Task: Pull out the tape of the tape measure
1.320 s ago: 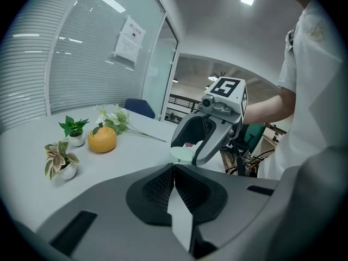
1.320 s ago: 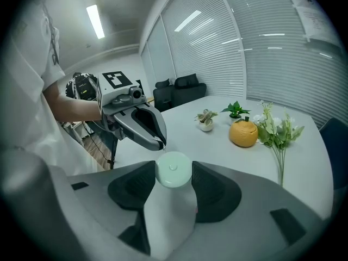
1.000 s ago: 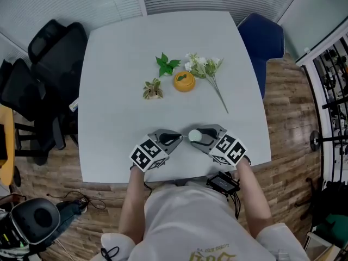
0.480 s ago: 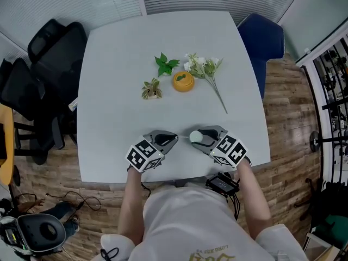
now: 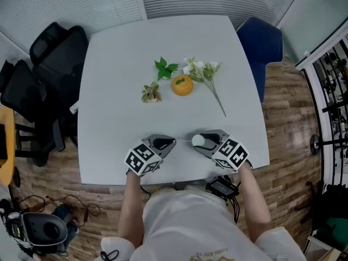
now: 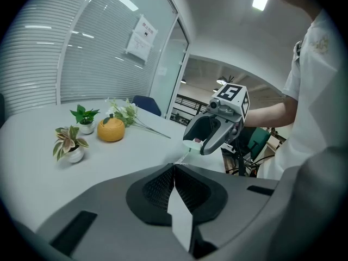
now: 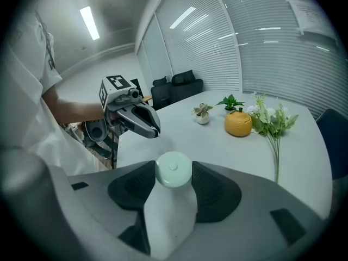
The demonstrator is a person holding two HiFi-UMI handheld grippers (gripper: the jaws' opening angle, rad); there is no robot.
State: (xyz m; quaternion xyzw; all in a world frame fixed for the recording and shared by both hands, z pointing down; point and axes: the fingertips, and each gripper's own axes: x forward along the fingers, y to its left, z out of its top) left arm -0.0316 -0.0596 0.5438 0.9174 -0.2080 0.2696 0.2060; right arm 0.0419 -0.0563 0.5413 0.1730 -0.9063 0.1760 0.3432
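While the left tool (image 5: 172,142) is pinched closed on the end of the tape (image 5: 184,141), that thin strip runs level from left to right above the near edge of the worktop (image 5: 119,80) into the round tape measure (image 5: 198,141), clamped by the right tool (image 5: 197,142)

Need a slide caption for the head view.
Right hand-held gripper holds the tape measure above a white table; left hand-held gripper pinches the tape end, a short length drawn out.

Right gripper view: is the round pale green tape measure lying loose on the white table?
No, the round pale green tape measure is clamped between the two jaws of the right tool.
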